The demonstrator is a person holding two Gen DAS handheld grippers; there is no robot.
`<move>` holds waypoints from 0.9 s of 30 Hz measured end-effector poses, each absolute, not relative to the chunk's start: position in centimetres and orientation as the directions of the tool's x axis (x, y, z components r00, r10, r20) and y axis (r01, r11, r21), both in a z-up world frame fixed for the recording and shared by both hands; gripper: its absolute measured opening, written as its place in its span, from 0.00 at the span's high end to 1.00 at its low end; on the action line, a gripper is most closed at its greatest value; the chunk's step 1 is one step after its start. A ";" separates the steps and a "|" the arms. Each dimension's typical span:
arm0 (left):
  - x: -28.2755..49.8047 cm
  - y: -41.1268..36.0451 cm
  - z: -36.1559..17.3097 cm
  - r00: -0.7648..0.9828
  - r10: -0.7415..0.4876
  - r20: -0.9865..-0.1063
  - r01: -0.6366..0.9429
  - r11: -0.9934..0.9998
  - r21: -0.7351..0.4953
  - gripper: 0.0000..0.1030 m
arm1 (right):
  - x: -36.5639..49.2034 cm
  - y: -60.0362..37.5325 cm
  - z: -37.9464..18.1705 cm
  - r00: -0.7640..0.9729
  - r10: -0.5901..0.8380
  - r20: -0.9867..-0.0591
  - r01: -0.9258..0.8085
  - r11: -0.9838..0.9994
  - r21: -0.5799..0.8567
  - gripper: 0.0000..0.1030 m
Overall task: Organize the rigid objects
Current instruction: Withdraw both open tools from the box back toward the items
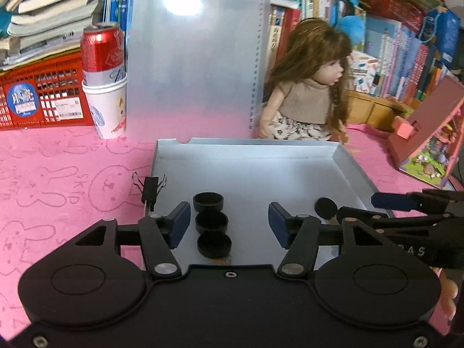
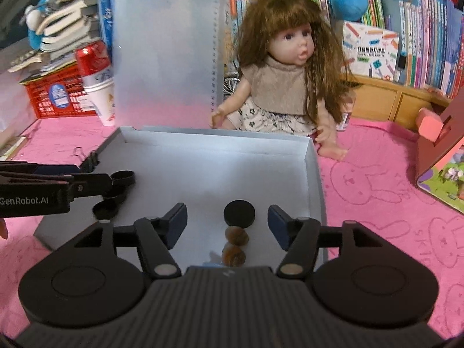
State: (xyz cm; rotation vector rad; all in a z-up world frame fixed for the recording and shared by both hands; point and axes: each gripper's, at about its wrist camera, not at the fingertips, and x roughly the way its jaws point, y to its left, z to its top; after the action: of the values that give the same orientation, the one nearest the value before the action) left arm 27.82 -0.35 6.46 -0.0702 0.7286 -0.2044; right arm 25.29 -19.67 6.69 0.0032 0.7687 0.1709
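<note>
Left wrist view: three black round plastic caps (image 1: 209,222) sit lined up in the shallow grey cardboard box (image 1: 346,168) between the half-open, empty left claw (image 1: 229,222); right claw (image 2: 226,222), likewise spread and empty, straddles its black disc (image 2: 239,214) and two brown discs (image 2: 236,245).

Probably a child's room at home: doll (image 2: 285,66), picture books (image 2: 420,29), pink bunny mat (image 2: 377,174).
</note>
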 end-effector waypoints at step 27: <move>14.8 0.1 5.6 0.730 -0.286 -0.620 0.253 0.957 -0.144 0.33 | 12.9 -19.5 7.8 0.748 0.267 -0.608 -0.317 0.948 0.027 0.16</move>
State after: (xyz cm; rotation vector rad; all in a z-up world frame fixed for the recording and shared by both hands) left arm 14.79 0.11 5.60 -0.0505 0.6909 -0.2968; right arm 12.87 -19.51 7.80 -0.0796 0.6524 0.3201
